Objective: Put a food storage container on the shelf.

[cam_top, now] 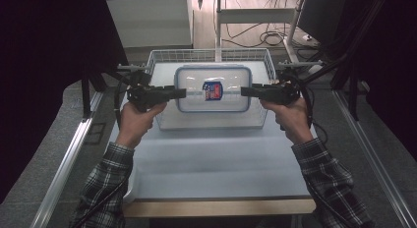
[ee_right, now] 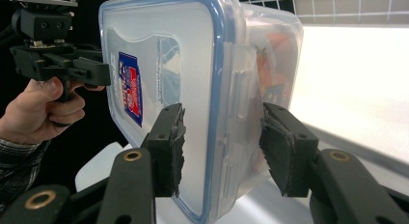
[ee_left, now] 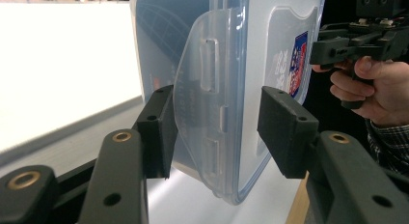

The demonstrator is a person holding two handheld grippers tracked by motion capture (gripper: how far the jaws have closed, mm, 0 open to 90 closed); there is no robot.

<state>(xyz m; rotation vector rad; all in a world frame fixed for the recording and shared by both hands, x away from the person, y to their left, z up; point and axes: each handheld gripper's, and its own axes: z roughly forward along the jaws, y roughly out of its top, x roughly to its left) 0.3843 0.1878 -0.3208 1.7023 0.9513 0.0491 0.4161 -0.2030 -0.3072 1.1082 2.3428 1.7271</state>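
**Container flanked by both grippers over basket**

A clear lidded container (cam_top: 213, 89) sits level within the white wire basket (cam_top: 162, 58) at the far side of the table (cam_top: 216, 164), long axis left to right, lid with blue seal and label facing up.

The left gripper (cam_top: 183, 93) points inward at its left end, the right gripper (cam_top: 244, 91) at its right end; both are held horizontally in hands (cam_top: 137, 115) with checked sleeves.

Left gripper view: jaws open, straddling the latch flap (ee_left: 205, 103), pads (ee_left: 284, 130) apart from it. Right gripper view: jaws part-open astride the edge; contact cannot be told.
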